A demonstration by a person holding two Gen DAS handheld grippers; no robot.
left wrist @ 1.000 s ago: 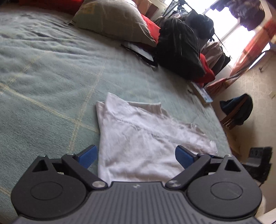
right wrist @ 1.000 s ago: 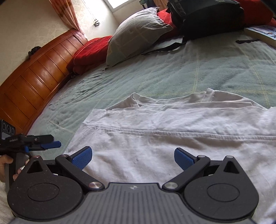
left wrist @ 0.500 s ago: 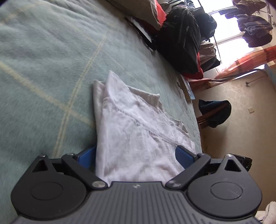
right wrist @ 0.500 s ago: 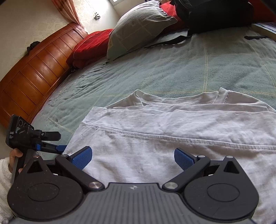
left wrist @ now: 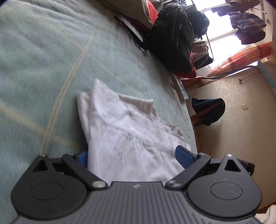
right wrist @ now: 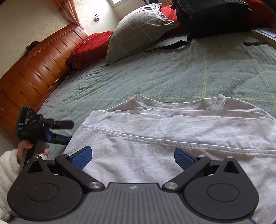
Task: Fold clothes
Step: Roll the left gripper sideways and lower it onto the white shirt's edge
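Green blanket [right wrist: 172, 72] with pale yellow lines covers the bed you are working on, and a white T-shirt [right wrist: 172, 137] lies partly folded on it, near the edge closest to you.

Your left hand-held gripper [left wrist: 131, 155] has its jaws spread wide, with the near corner of the shirt [left wrist: 124, 134] running between them. One blue pad [left wrist: 82, 157] is tucked against the shirt's side edge; the other [left wrist: 182, 156] sits over the cloth on the far side. The jaws have not closed, so nothing is gripped. From your right wrist view, this same gripper [right wrist: 58, 131] shows at the shirt's left edge, with your hand [right wrist: 25, 148] on its handle and a white fluffy sleeve [right wrist: 6, 165] behind it.

Your right hand-held gripper [right wrist: 132, 156] is also wide open and holds nothing. It hovers low over the shirt's near portion, both blue pads [right wrist: 82, 156] above the white cloth; whether they touch it, you cannot tell. Just beyond them a stitched hem [right wrist: 172, 139] crosses the shirt, and past that the folded layers and neckline [right wrist: 176, 105] show.

Farther out, a grey pillow [right wrist: 138, 29] leans on red cushions [right wrist: 86, 48] beside the wooden headboard [right wrist: 34, 69]. A black backpack [right wrist: 212, 15] rests on the bed to the right of the pillow.
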